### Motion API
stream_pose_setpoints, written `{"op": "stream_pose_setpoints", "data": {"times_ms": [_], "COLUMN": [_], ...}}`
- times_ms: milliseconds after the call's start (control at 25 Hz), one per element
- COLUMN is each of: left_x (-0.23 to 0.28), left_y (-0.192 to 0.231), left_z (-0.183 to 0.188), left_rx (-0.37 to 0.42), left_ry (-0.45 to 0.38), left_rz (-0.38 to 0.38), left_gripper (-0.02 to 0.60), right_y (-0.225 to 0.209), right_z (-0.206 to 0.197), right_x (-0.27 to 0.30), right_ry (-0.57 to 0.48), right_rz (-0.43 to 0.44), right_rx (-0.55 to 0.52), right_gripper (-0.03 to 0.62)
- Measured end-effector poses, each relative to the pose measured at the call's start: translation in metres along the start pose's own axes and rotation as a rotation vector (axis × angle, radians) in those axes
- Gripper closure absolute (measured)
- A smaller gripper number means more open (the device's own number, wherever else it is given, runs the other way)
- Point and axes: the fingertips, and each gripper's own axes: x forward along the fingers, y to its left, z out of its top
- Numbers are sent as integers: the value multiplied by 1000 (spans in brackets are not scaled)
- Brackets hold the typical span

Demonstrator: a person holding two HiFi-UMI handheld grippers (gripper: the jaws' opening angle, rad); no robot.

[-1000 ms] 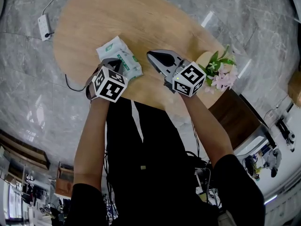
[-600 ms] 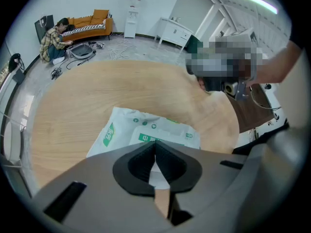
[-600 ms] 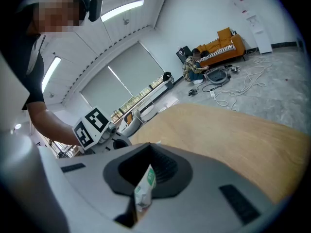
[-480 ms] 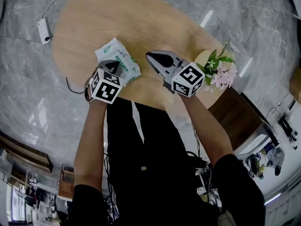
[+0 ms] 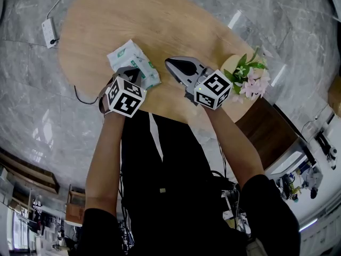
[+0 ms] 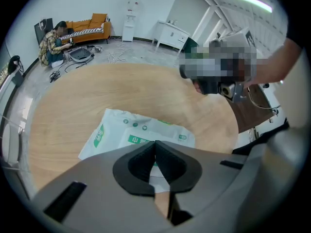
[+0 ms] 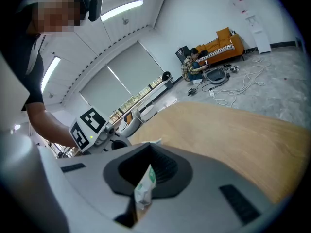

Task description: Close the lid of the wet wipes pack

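Observation:
The wet wipes pack is white with green print and lies flat on the round wooden table. In the left gripper view the wet wipes pack lies just beyond the jaws, and its top looks flat. My left gripper hovers at the pack's near edge, jaws together, with nothing between them. My right gripper is to the right of the pack, apart from it, and points towards it with its jaws together. In the right gripper view a strip of the pack shows through the slit below the jaw tips.
A pot of pink flowers stands at the table's right edge. A power strip with a cable lies on the marble floor to the left. A dark wooden piece of furniture stands beside the table. A person sits by an orange sofa far off.
The left gripper drifted slightly left and came back. The pack and the right gripper have hardly moved.

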Motion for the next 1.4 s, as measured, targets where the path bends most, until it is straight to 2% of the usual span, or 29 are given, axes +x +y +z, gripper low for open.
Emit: {"op": "stream_pose_setpoints", "data": {"times_ms": [400, 520, 640, 760, 880, 960, 1080, 1200, 1400], "left_x": [-9, -32, -67, -114, -174, -221, -296, -370, -472], "left_y": [-1, 0, -3, -14, -26, -30, -28, -36, -80], "left_z": [-1, 6, 27, 49, 77, 103, 140, 158, 164], "left_rx": [-10, -33, -30, 29, 44, 48, 98, 132, 156], "left_ry": [-32, -90, -194, -284, -377, -454, -575, -680, -858], "left_rz": [-15, -8, -14, -16, 5, 36, 102, 142, 84], "left_gripper": [563, 563, 563, 565, 565, 565, 565, 565, 565], "right_y": [14, 27, 47, 81, 124, 151, 195, 245, 319], "right_z": [17, 32, 53, 86, 127, 160, 220, 272, 320], "right_x": [-4, -10, -18, -29, -50, -65, -84, -113, -171], "right_ry": [-21, -33, -47, -81, -134, -178, -262, -343, -468], "right_rz": [6, 11, 24, 53, 90, 116, 155, 182, 182], "right_rx": [-24, -45, -66, -98, -138, -177, -267, -359, -470], "right_gripper": [583, 583, 583, 583, 584, 584, 583, 583, 584]}}
